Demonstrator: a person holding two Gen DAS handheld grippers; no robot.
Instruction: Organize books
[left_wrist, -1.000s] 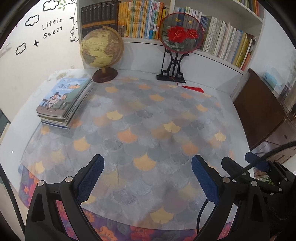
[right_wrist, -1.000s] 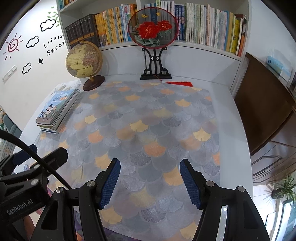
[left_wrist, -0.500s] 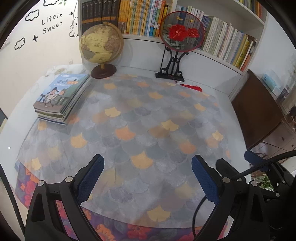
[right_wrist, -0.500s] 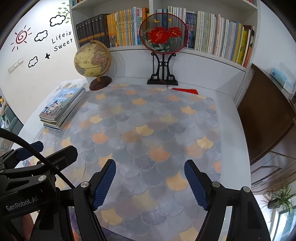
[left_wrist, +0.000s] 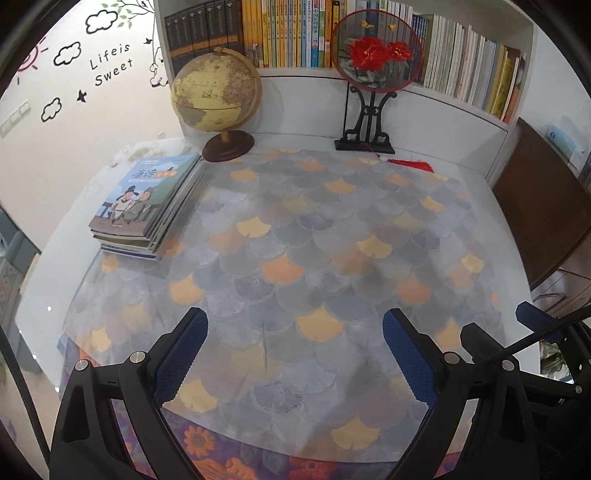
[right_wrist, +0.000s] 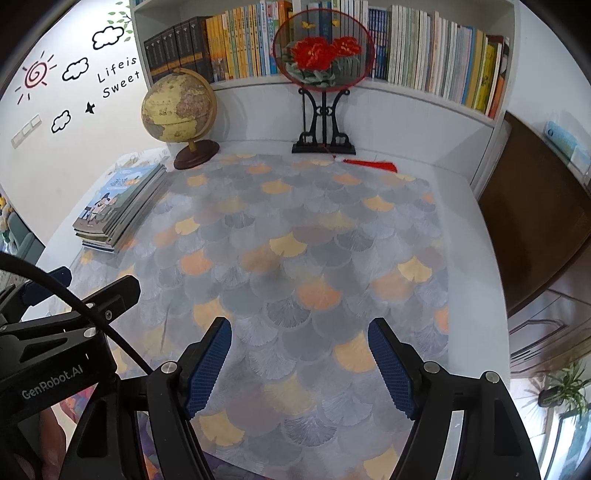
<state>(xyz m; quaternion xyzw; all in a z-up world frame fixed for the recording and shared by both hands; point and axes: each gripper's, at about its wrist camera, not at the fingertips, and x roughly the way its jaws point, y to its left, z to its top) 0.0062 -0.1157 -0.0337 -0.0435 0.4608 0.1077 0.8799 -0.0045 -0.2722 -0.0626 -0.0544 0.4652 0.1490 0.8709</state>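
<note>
Right gripper (right_wrist: 299, 363) widened; book stack (left_wrist: 147, 206) hugs the mat's left edge.

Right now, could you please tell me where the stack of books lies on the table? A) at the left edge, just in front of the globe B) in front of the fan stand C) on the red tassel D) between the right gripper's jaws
A: the stack of books lies flat at the table's left edge, just in front of the globe.
</note>
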